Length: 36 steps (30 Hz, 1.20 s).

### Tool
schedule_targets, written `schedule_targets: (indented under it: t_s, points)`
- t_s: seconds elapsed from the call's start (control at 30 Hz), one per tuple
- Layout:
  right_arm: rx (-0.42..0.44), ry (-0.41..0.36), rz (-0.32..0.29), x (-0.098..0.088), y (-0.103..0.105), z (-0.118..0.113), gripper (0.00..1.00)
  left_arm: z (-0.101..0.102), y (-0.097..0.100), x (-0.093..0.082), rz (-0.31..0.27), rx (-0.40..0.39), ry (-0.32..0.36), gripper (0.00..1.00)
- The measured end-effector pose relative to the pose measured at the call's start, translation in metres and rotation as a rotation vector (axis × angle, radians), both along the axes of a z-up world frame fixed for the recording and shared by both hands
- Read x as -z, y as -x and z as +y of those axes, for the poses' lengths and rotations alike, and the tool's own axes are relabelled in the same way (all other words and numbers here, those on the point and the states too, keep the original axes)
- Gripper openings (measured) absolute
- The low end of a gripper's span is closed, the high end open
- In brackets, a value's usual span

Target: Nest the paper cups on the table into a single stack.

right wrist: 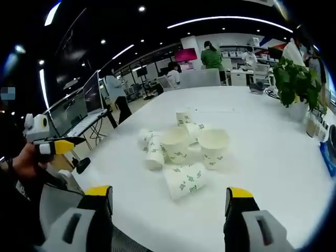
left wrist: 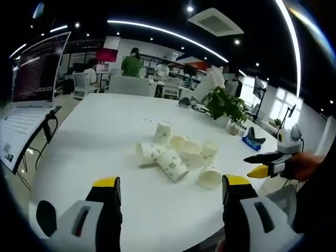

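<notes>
- Several paper cups (right wrist: 184, 147) lie in one loose cluster near the middle of the white desk (right wrist: 262, 173); none is nested yet, so the stacking step has not begun.
- Left tongs (left wrist: 170, 191): jaws spread wide, nothing between them. In the left gripper view the cluster sits at 12 o'clock from the jaws, a little toward 1, well apart from the tips.
- Right tongs (right wrist: 170, 197): jaws likewise spread and empty. In the right gripper view the cluster sits at 12 o'clock, and the nearest cup (right wrist: 185, 180) lies closer to these jaws than any cup lies to the left pair; judged from this, the right hand has the shorter reach.
- Nearest cup: lying on its side, long axis running roughly from 10 to 4 o'clock in the right gripper view, wide mouth toward 10. A side grasp across the wall would need the jaws turned across that axis.
- Two upright cups (right wrist: 214, 147) stand mouth-up just behind it at 12 o'clock, close together; either looks suited as the base of the stack.
- Further cups lie tipped at 11 o'clock, touching or nearly touching one another; exact count cannot be told.
- Open room: bare desk surface surrounds the cluster on all sides. The near desk edge lies just below both pairs of jaws.
- Obstacles: a potted plant (right wrist: 296, 84) at 2 o'clock in the right gripper view and a laptop (left wrist: 31, 100) at 10 o'clock in the left gripper view, both well apart from the cups.
</notes>
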State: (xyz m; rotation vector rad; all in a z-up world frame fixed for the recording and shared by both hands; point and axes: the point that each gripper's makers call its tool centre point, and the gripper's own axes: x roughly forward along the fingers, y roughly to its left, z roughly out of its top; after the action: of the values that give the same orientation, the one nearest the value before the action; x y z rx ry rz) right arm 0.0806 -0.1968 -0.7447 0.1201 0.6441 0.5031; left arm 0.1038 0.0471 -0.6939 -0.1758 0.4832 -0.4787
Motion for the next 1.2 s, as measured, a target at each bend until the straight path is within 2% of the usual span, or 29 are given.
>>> schedule_targets:
  t_s: [0.37, 0.57, 0.87, 1.2]
  points:
    - [-0.008, 0.008, 0.001, -0.001, 0.003, 0.001, 0.89, -0.01, 0.009, 0.0, 0.004, 0.011, 0.009, 0.77]
    - [-0.006, 0.007, -0.005, -0.003, 0.003, 0.001, 0.89, -0.012, 0.01, -0.004, -0.004, 0.031, 0.003, 0.77]
    - [-0.011, 0.003, 0.007, 0.001, 0.004, 0.003, 0.87, -0.012, 0.013, -0.001, 0.006, 0.048, -0.009, 0.77]
    - [-0.009, -0.001, 0.001, 0.002, -0.017, -0.002, 0.83, -0.01, 0.02, 0.001, 0.017, 0.042, -0.016, 0.76]
